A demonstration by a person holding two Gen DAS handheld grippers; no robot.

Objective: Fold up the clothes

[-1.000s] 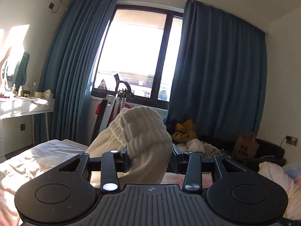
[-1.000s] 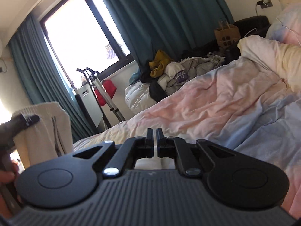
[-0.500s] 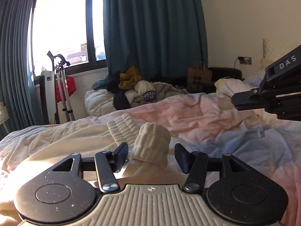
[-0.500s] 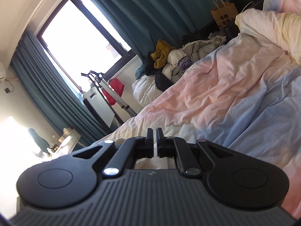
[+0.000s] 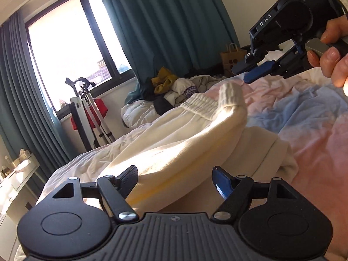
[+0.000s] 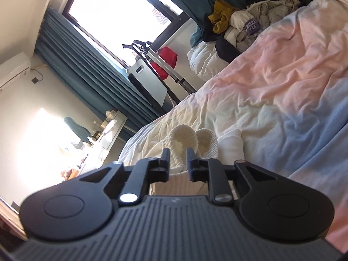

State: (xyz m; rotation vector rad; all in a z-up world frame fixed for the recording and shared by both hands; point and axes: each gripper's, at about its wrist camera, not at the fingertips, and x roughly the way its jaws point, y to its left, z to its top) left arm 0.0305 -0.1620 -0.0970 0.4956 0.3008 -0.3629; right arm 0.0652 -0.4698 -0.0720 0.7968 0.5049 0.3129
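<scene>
Cream sweatpants (image 5: 174, 143) lie folded on the bed, with the ribbed waistband and a cuff (image 5: 230, 93) at the far end. My left gripper (image 5: 176, 180) hangs low at the near end. Its jaws are opening wide, and the cloth lies between them with no pad pressing on it. My right gripper (image 5: 250, 69), held by a hand (image 5: 330, 54), hovers above the far cuff. In the right wrist view, my right gripper (image 6: 178, 163) has its jaws opening. They stand just short of the two ribbed cuffs (image 6: 193, 139) and grip nothing.
The bed cover (image 5: 304, 119) is pink, blue and white and rumpled. A heap of clothes (image 5: 174, 87) and a paper bag (image 5: 230, 56) lie past the bed under teal curtains. A folded stand with something red (image 5: 91, 113) leans by the window. A dressing table (image 5: 17, 169) stands at the left.
My left gripper came down from holding the sweatpants up before the window, laid them on the bed and spread its jaws. My right gripper's jaws parted, and it now faces the cuffs.
</scene>
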